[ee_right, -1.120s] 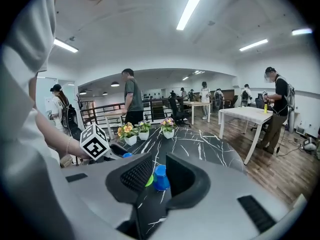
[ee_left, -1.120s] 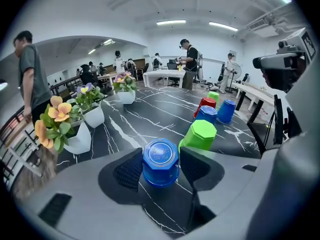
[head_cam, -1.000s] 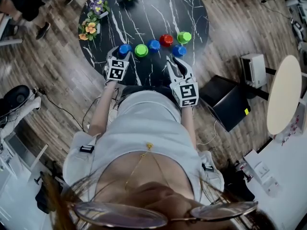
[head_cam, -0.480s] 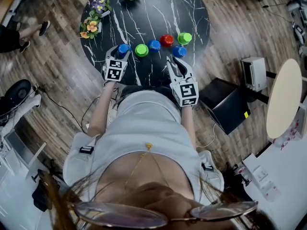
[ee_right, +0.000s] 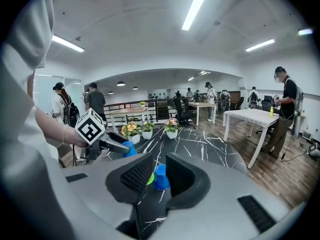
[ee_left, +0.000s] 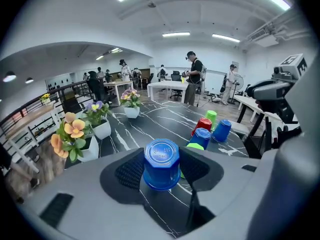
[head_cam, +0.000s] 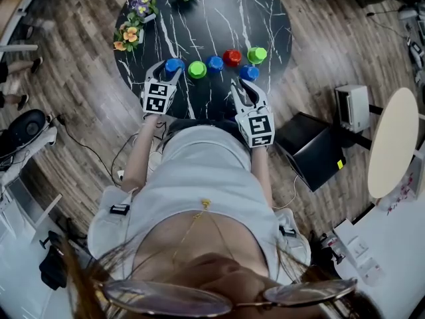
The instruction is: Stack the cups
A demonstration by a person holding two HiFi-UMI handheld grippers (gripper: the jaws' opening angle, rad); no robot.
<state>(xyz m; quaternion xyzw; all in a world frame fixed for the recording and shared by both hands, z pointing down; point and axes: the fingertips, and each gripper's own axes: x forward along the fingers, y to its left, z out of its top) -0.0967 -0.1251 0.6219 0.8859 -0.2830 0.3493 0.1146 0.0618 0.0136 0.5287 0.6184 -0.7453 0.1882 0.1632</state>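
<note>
One blue cup (ee_left: 161, 164) clamped in left tongs (head_cam: 170, 70), raised slightly; right tongs (head_cam: 244, 88) parted, empty, unmoved.

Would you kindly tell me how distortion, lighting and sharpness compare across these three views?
Head view: strong wide-angle bending, the floor curving around the table, even light. Left gripper view: dark rounded corners, blue cup sharp. Right gripper view: same dark corners, ceiling strips blown out white.

Head view looks steeply down on the table (head_cam: 219, 18); both gripper views skim low across its cups (head_cam: 214, 62).
</note>
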